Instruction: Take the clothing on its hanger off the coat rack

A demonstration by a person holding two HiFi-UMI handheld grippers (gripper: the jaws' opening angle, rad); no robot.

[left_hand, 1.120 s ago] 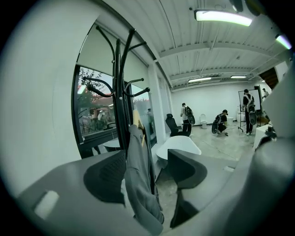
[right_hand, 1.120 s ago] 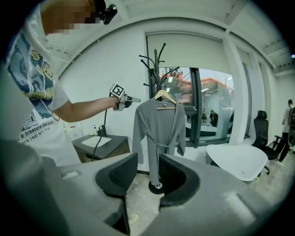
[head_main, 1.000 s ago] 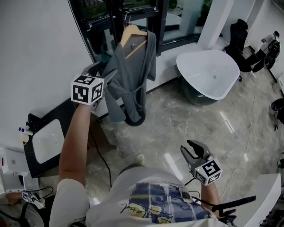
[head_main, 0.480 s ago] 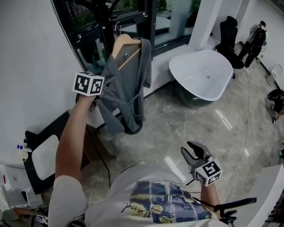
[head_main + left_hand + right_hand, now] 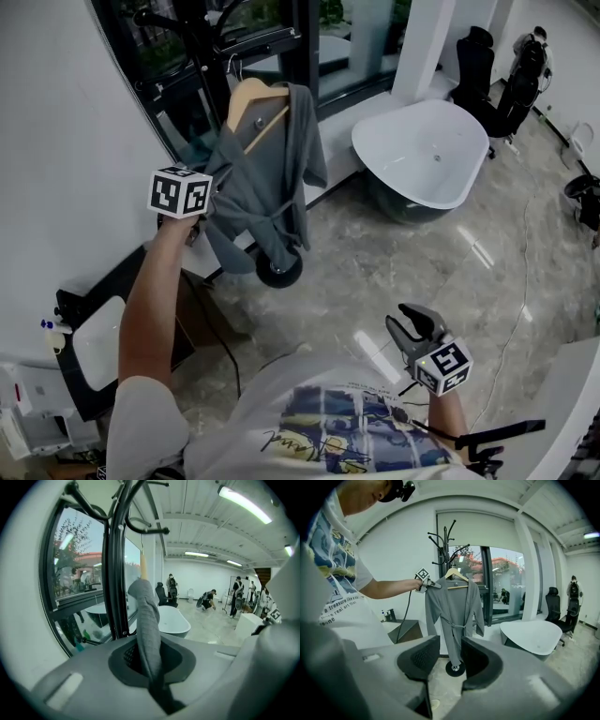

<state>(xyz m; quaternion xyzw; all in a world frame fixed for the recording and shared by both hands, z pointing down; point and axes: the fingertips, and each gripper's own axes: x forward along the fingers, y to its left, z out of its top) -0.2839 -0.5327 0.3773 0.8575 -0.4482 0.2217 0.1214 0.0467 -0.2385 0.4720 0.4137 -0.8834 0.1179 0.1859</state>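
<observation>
Right, my left gripper point(image 5: 151, 662) has just been closing, and it is now clenched on a fold of the grey robe point(image 5: 146, 613). The cloth rises straight out from between its pads toward 12 o'clock. In the head view that gripper sits at the robe's 9 o'clock edge, touching it at about shoulder height, with my arm stretched up toward 11 o'clock. The robe is on its wooden hanger point(image 5: 251, 101), which hangs from the black rack point(image 5: 446, 538) in front of the window. From my right gripper's camera the robe hangs full length, belt tied at the waist. Its hem ends just above the rack's round base point(image 5: 455, 668) at 6 o'clock. My right gripper point(image 5: 444, 660) is released, with its jaws apart and nothing between them. The robe only shows through the gap, well beyond it. In the head view that gripper is low at 5 o'clock, well apart from the robe. A white tub point(image 5: 422, 150) stands at the robe's 3 o'clock.
</observation>
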